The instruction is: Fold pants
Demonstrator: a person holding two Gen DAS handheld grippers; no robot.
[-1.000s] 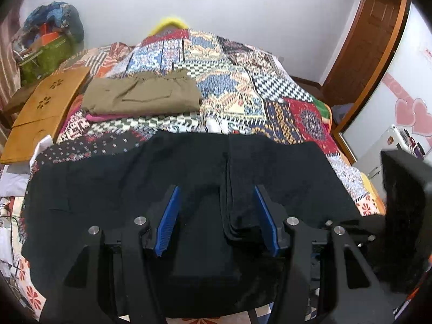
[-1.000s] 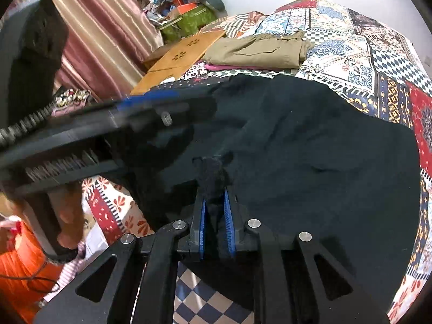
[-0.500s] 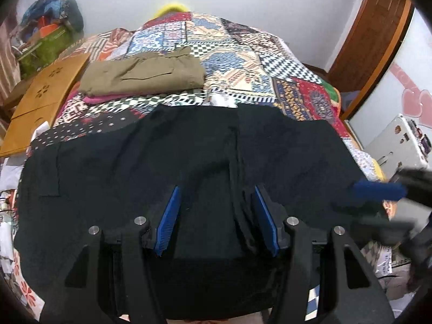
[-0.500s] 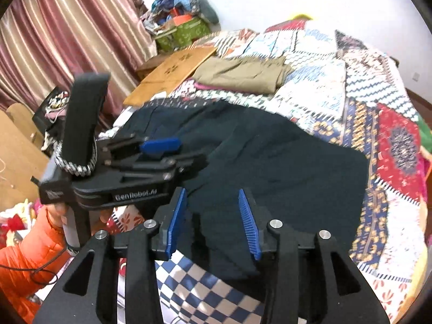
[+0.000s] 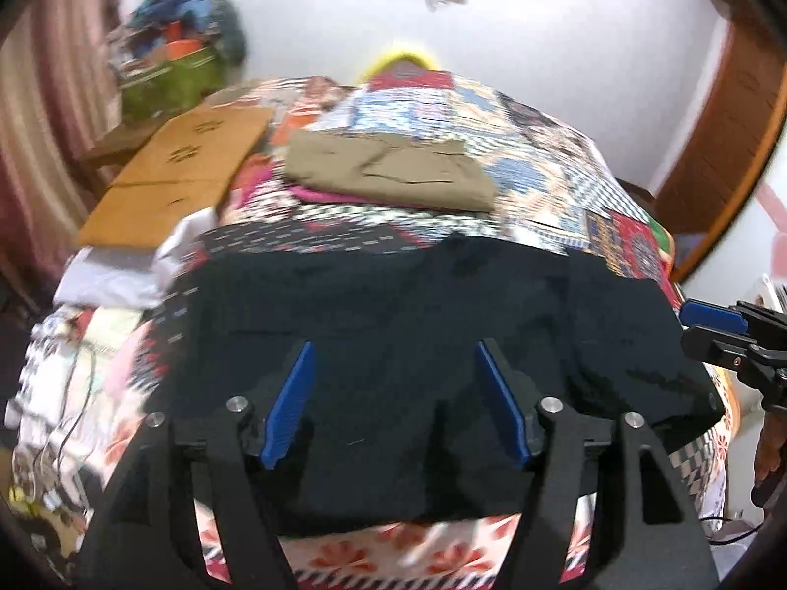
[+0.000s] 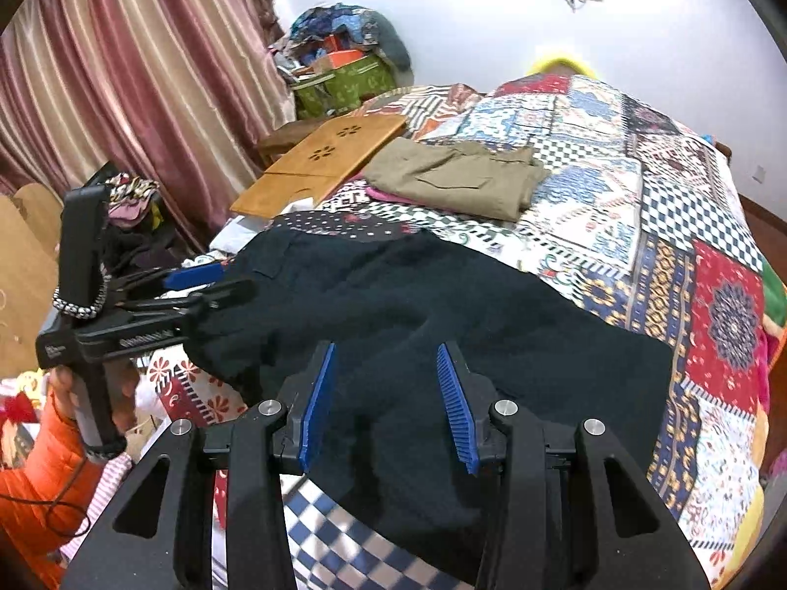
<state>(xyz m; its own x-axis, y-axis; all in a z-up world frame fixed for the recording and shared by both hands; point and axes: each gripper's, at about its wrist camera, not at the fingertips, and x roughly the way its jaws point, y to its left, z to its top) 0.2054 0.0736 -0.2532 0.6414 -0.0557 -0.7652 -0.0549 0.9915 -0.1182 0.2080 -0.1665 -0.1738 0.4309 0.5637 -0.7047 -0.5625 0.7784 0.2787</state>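
Bedroom, patchwork-quilted bed (image 6: pixel 615 206) as the working area. Left tongs (image 5: pixel 396 400): blue pads spread wide, empty, hovering above the near part of the black pants (image 5: pixel 418 324). Right tongs (image 6: pixel 388 403): likewise spread wide, holding nothing, poised over the same garment from its other end. Black pants: one pair, lying spread across the near end of the bed, the near edge hanging toward the bed's front; it looks doubled over at least once, with some ridges left in the cloth, though layers are hard to count in such dark fabric. Judged partway: further folds and a final squaring appear to remain. Khaki pants (image 6: pixel 457 179): one pair, already folded, lying farther up the bed on something pink. Wooden lap tray (image 6: pixel 319 162): one, at the bed's edge. Green basket (image 6: pixel 344 81) of clutter: one, by the curtains (image 6: pixel 137 98).
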